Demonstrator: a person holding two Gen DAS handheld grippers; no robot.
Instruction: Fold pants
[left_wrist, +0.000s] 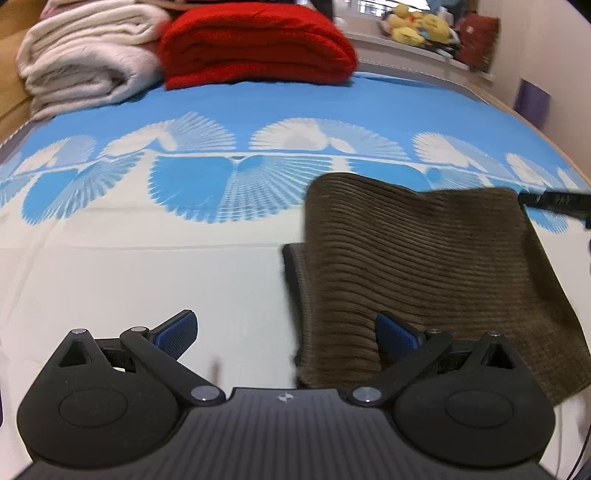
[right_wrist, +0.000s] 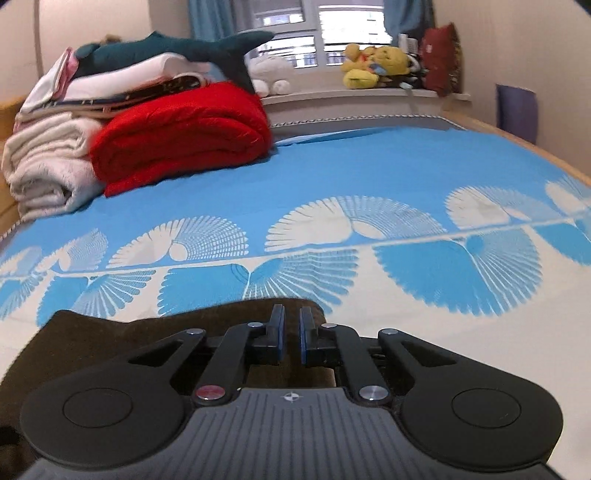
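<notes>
Brown corduroy pants (left_wrist: 424, 266) lie folded on the blue-and-white bedspread (left_wrist: 184, 236), with our two grippers over them.

We find no readable writing, only a small compass-like emblem moulded on each gripper body. The bedspread is smooth cloth printed with fan-shaped shells. At its far end sit a plush red blanket (right_wrist: 184, 136) and fluffy cream blankets (right_wrist: 48, 162), with a teal stuffed shark (right_wrist: 177, 48) on top and yellow soft toys (right_wrist: 373, 62) on the sill. The pants are thick, ribbed fabric, doubled over at right of the left wrist view. Our left gripper (left_wrist: 286, 332) is spread wide and holds nothing, its right blue pad over the corduroy. Our right gripper (right_wrist: 291, 332) is nearly closed, a narrow gap showing between its textured pads, above the pants' edge; we cannot tell whether it pinches cloth.
</notes>
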